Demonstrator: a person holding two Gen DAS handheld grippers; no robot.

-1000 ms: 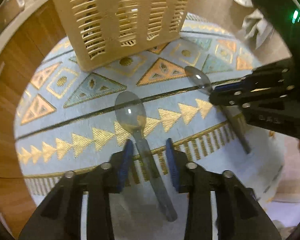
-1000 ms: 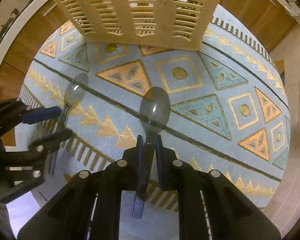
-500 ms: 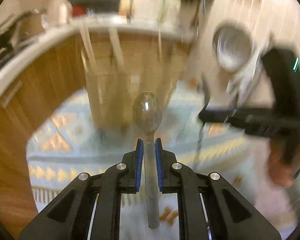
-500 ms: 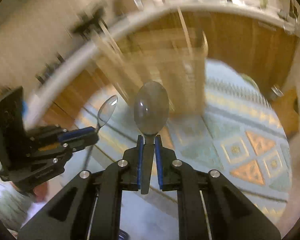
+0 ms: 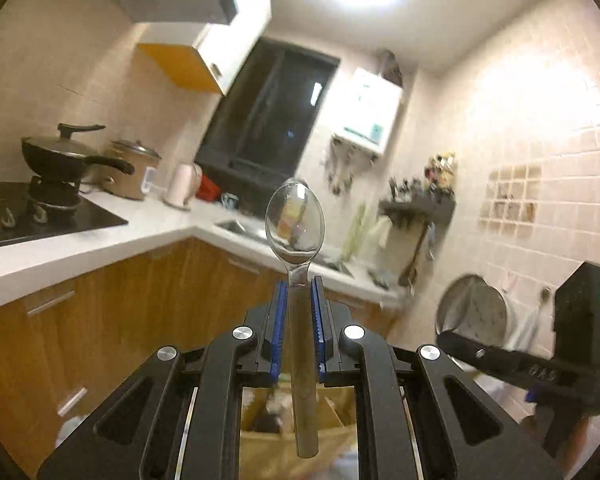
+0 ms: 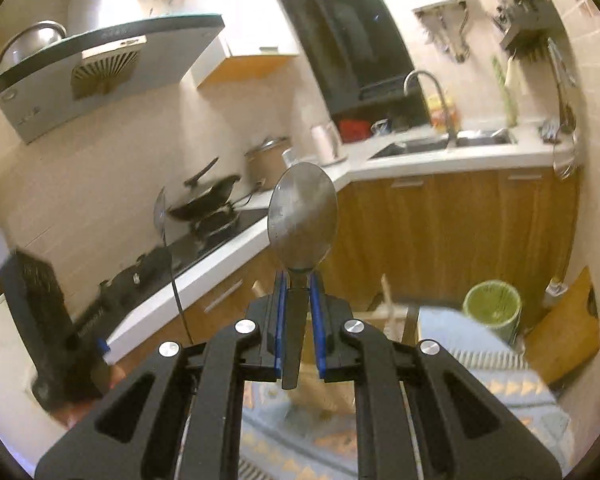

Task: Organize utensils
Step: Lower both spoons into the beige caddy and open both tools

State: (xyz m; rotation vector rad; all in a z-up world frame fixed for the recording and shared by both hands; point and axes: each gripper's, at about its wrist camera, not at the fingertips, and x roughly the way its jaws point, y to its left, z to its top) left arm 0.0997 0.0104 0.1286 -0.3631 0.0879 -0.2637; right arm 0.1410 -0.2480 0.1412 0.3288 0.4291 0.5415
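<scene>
My left gripper (image 5: 298, 284) is shut on the handle of a metal spoon (image 5: 295, 222), bowl up and tilted high toward the kitchen wall. My right gripper (image 6: 298, 280) is shut on a second metal spoon (image 6: 302, 216), also held bowl up. The right gripper shows at the right edge of the left wrist view (image 5: 540, 368); the left gripper body (image 6: 40, 336) and its spoon (image 6: 160, 208) show at the left of the right wrist view. The beige slotted utensil basket (image 6: 388, 312) is partly hidden behind the right gripper, standing on the patterned mat (image 6: 520, 392).
A white counter (image 5: 80, 240) with wooden cabinets runs along the far wall, with a wok (image 5: 60, 156), a cooker and a sink (image 6: 452, 140). A green bin (image 6: 492, 308) stands by the cabinets. A metal bowl (image 5: 472, 320) hangs at the right.
Both grippers closed on their spoons, lifted them off the mat and tilted upward; the views swung from the mat and basket to the kitchen walls.
</scene>
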